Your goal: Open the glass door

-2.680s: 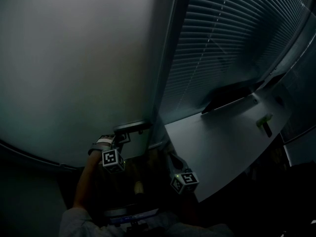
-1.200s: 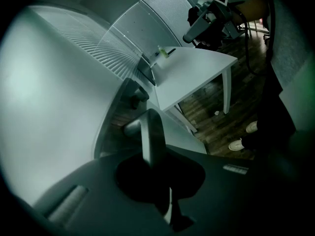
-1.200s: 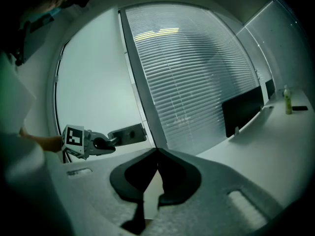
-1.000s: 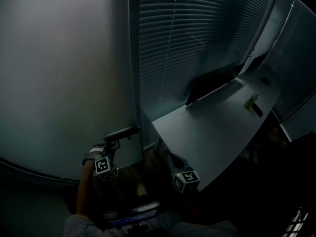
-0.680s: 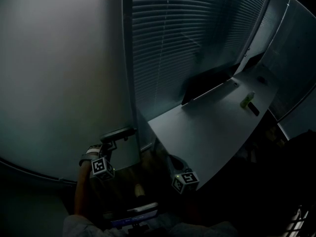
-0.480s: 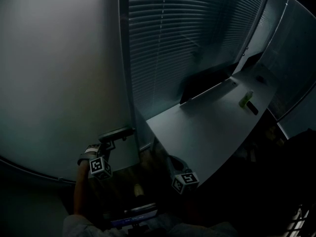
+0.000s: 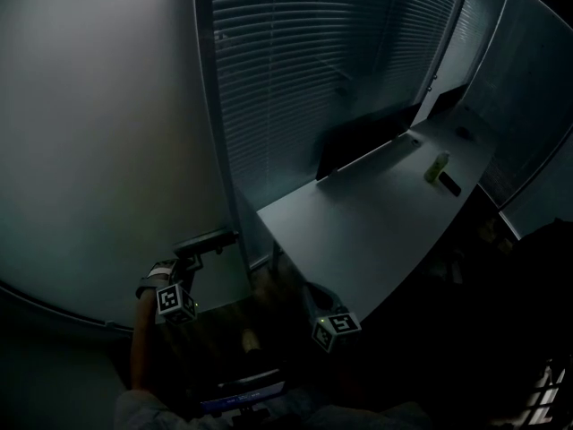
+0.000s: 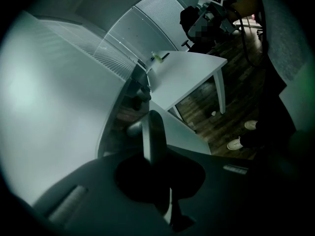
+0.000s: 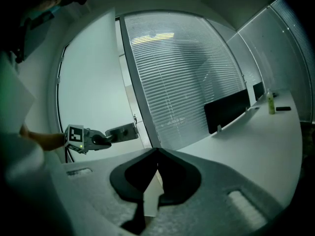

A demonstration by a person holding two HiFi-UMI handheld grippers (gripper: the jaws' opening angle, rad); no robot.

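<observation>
The frosted glass door (image 7: 98, 141) stands at the left, its dark edge (image 7: 208, 106) running top to bottom. My left gripper (image 7: 192, 260) is shut on the door's lever handle (image 7: 208, 239). In the left gripper view the handle (image 8: 152, 134) sits clamped between the jaws. From the right gripper view I see the left gripper (image 9: 94, 139) on the handle plate (image 9: 122, 131). My right gripper (image 7: 313, 294) hangs low near the desk corner; its jaws (image 9: 157, 150) meet at the tips with nothing between them.
A grey desk (image 7: 376, 222) stands right of the door, carrying a dark monitor (image 7: 363, 137), a small green bottle (image 7: 436, 167) and a dark flat item (image 7: 450, 184). Slatted blinds (image 7: 313, 61) cover the glass wall behind. Wooden floor and white shoes (image 8: 241, 142) show below.
The door edge and handle have shifted left in the head view, and my left gripper has gone left with the handle. The right gripper stays low at centre.
</observation>
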